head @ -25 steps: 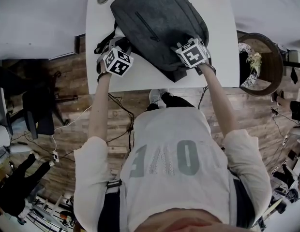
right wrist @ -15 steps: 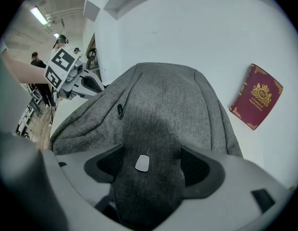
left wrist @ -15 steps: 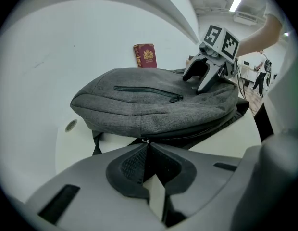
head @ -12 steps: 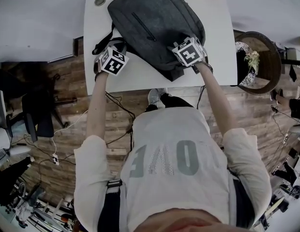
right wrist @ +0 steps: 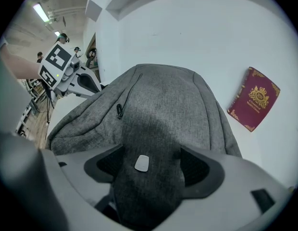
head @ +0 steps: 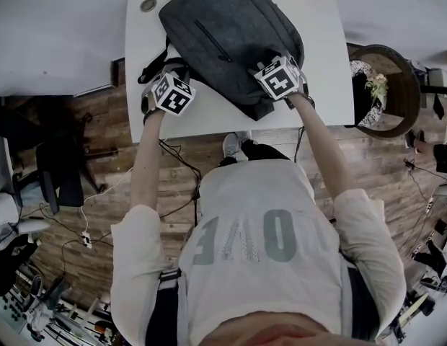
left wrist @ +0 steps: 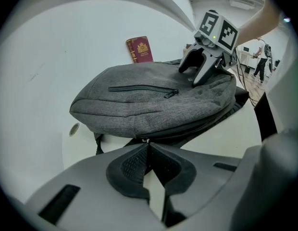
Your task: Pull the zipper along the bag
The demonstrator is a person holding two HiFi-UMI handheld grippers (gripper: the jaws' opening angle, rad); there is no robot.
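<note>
Left gripper view shows the left claw [left wrist: 148, 146] clenched on the zipper pull [left wrist: 145, 140] at the near side of the bag [left wrist: 154, 100], which lies by the front edge of the table [head: 332, 85] with the right claw [right wrist: 148, 170] grasping a fabric fold, so a smooth pull along the seam against that anchor seems best, minding the close left edge.

Colours at the bench: my left claw [left wrist: 148, 146] and right claw [right wrist: 146, 167] are pale grey shells with black ribbed pads, and their marker cubes [head: 172, 93] are patterned in black-and-white squares. The backpack [head: 231, 34] is heathered charcoal grey, with a black pocket zip [left wrist: 142, 88], black straps [head: 153, 67] and a silvery zipper pull [left wrist: 146, 140]. The table [head: 209, 121] is white. At two o'clock of the bag, a maroon booklet [right wrist: 253, 99] bears a gold crest. The floor [head: 101, 186] is brown wood planks, and my shirt [head: 267, 193] is pale grey with darker lettering.
</note>
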